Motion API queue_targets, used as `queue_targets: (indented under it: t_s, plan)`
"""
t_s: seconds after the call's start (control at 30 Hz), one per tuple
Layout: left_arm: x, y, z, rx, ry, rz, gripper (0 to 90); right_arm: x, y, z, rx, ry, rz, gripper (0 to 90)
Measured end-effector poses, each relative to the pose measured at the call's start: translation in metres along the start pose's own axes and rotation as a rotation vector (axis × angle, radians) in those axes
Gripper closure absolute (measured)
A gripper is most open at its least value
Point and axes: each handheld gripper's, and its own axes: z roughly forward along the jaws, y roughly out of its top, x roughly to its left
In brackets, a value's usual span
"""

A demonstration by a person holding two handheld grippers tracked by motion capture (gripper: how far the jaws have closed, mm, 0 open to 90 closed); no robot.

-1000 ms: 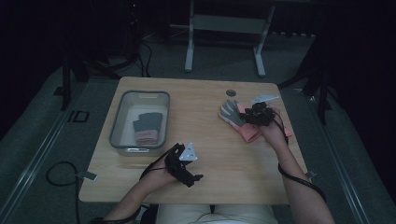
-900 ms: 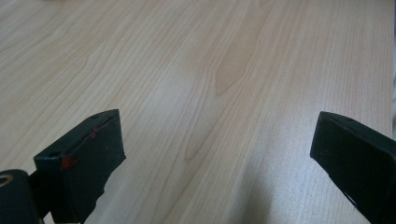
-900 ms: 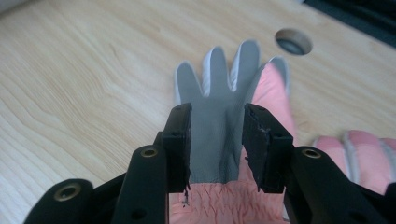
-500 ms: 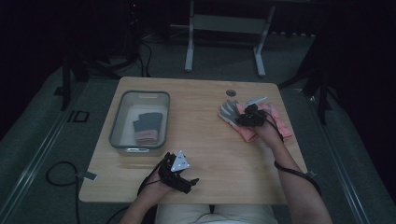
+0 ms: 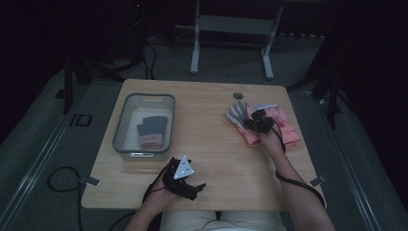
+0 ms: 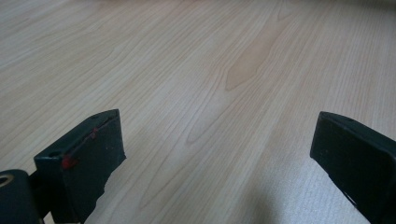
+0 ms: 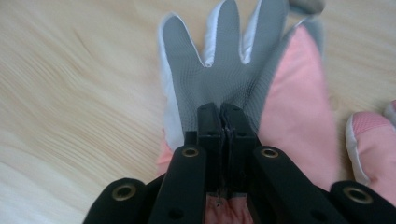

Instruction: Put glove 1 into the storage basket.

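Observation:
A glove with a grey palm and white edging lies fingers away from me on top of a pink glove at the right of the wooden table. My right gripper has just been closing, and its jaws now meet on the grey palm fabric. From above, that right gripper sits on the grey-palmed glove, with pink gloves beside it. My left gripper rests near the table's front edge. In its own view the left gripper stands open over bare wood.
A clear grey-rimmed bin at the table's left holds folded gloves, dark grey and pink. Another pink glove lies right of the held one. A small dark round hole is near the table's far edge.
The right gripper has sunk onto the glove pile and its jaws have shut. The left hand has drifted slightly toward the front edge.

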Motion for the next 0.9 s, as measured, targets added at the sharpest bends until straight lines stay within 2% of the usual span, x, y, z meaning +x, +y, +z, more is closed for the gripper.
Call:
queue_targets:
  t_s: [0.07, 0.23, 0.27, 0.3, 0.5, 0.53, 0.6, 0.63, 0.67, 0.8, 0.87, 0.9]
  plan:
    - [0.0, 0.0, 0.0, -0.001, 0.005, 0.002, 2.6, 0.008, 0.004, -0.015, -0.038, 0.011, 0.055, 88.5]
    - [-0.001, 0.0, -0.001, -0.018, 0.003, -0.011, 2.6, 0.035, 0.019, -0.049, -0.09, -0.022, 0.106, 88.6]
    - [-0.001, 0.0, -0.001, -0.019, 0.002, -0.011, 2.6, 0.04, 0.02, -0.055, -0.107, -0.032, 0.138, 88.7]
    - [-0.001, 0.001, -0.001, -0.02, 0.008, -0.007, 2.6, 0.046, 0.02, -0.061, -0.115, -0.031, 0.148, 88.7]
    - [-0.002, 0.0, 0.002, -0.008, 0.02, 0.022, 2.6, 0.085, 0.01, -0.085, -0.134, -0.069, 0.227, 88.8]
    - [-0.002, 0.0, 0.002, -0.011, 0.018, 0.028, 2.6, 0.089, 0.006, -0.088, -0.146, -0.077, 0.265, 88.8]
    - [-0.002, 0.001, 0.003, -0.013, 0.014, 0.035, 2.6, 0.097, 0.001, -0.091, -0.14, -0.098, 0.28, 88.8]
    - [-0.001, 0.001, 0.003, -0.014, 0.011, 0.039, 2.6, 0.099, -0.002, -0.092, -0.145, -0.1, 0.314, 88.8]
    - [-0.001, 0.001, 0.004, -0.016, 0.009, 0.039, 2.6, 0.103, -0.005, -0.092, -0.14, -0.108, 0.316, 88.9]
    - [-0.001, 0.002, 0.004, -0.03, 0.009, 0.042, 2.6, 0.115, -0.016, -0.08, -0.108, -0.128, 0.356, 88.9]
    - [-0.001, 0.002, 0.005, -0.032, 0.0, 0.041, 2.6, 0.12, -0.02, -0.069, -0.086, -0.133, 0.367, 88.8]
    - [-0.001, 0.002, 0.005, -0.032, 0.0, 0.041, 2.6, 0.12, -0.02, -0.069, -0.086, -0.133, 0.367, 88.8]
